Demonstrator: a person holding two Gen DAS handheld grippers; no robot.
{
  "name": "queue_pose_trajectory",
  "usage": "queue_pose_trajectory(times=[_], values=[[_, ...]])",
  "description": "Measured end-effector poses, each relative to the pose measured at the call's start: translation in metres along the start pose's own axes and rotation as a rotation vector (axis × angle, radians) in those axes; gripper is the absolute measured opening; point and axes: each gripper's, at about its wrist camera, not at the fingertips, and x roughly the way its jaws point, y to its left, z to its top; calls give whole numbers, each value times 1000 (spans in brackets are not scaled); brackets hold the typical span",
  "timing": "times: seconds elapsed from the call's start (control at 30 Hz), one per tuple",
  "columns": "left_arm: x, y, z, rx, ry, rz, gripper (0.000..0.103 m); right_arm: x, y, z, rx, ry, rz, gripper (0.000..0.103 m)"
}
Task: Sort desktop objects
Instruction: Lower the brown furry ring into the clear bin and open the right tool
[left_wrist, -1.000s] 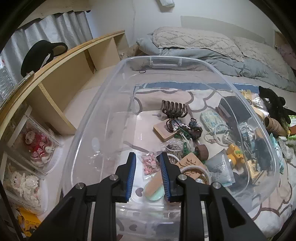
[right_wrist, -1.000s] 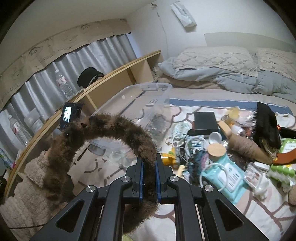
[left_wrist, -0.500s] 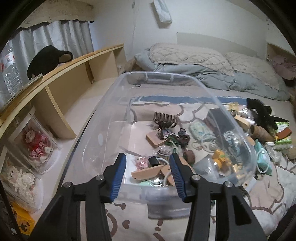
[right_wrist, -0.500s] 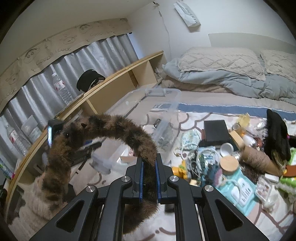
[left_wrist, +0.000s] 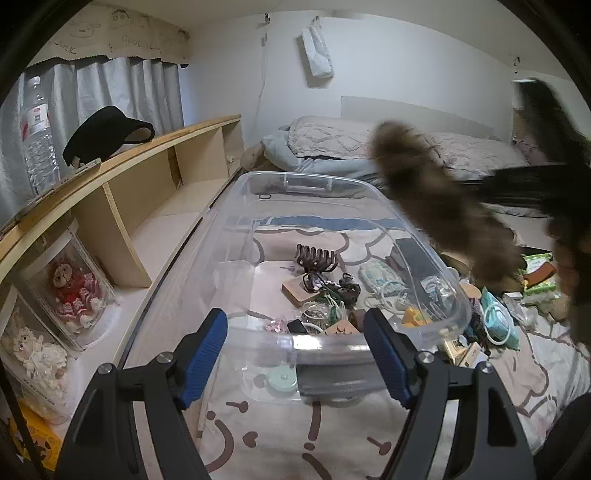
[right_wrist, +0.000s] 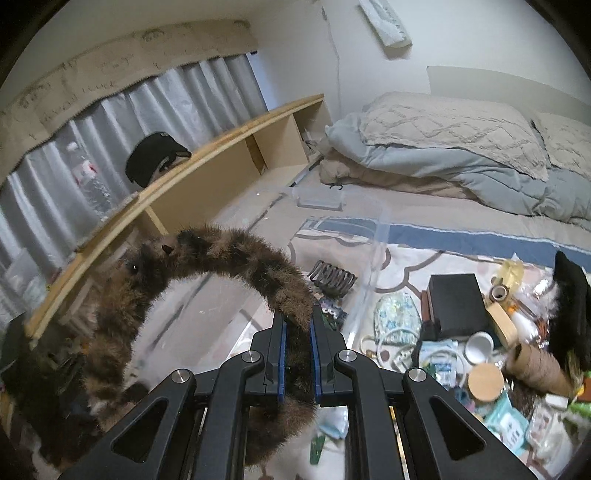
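Two grippers in play. Left gripper (left_wrist: 295, 354): blue-padded fingers (left_wrist: 205, 354) spread wide apart, gripping nothing, poised just short of the near rim of the clear plastic bin (left_wrist: 448, 291). Inside the bin, ahead of the fingers: brown claw clip (left_wrist: 316, 256), wooden block (left_wrist: 297, 291), a tangle of small hair ties and trinkets. Beyond the bin's right wall, off to the right of the fingers, a pile of loose clutter on the patterned blanket (left_wrist: 332, 435). Right gripper (right_wrist: 297, 349): pads pressed together on the furry brown headband (right_wrist: 258, 266), pinching one end of its arc, with the band curving up and away to the left of the fingers. Seen from the left wrist, same headband (left_wrist: 443, 206) blurred in the air above the bin's right side. Ahead and right of the right gripper: black box (right_wrist: 460, 302), twine roll (right_wrist: 537, 365), wooden-lidded jar (right_wrist: 485, 382). Far left: wooden shelf (left_wrist: 122, 166) with black visor (left_wrist: 107, 133) and water bottle (left_wrist: 38, 133) on top.
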Motion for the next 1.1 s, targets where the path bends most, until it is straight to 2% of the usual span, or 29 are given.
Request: queue_pose_trajectory(times=[0.1, 0.2, 0.4, 0.63, 0.8, 0.9, 0.93, 0.97, 1.0, 1.1], values=[[-6, 4, -6, 0, -7, 1, 84, 26, 7, 5, -16, 27, -43, 11], [-12, 9, -10, -3, -16, 13, 84, 51, 9, 7, -14, 43, -84, 11], [-11, 13, -14, -24, -17, -7, 84, 91, 11, 4, -21, 133, -126, 11], [-6, 14, -16, -37, -7, -39, 84, 115, 27, -10, -126, 214, -158, 11], [-4, 10, -16, -35, 5, -54, 84, 114, 28, -13, -149, 237, -129, 13], [-4, 7, -15, -32, 4, -60, 84, 115, 30, -17, -156, 255, -97, 29], [-5, 5, -15, -30, 3, -61, 84, 113, 30, -17, -160, 252, -97, 54], [-5, 5, -15, -29, 2, -63, 84, 109, 31, -16, -156, 244, -97, 86], [-5, 4, -15, -28, 1, -63, 84, 102, 32, -15, -157, 213, -94, 94], [-5, 3, -14, -30, 2, -68, 84, 92, 34, -12, -176, 181, -103, 96]])
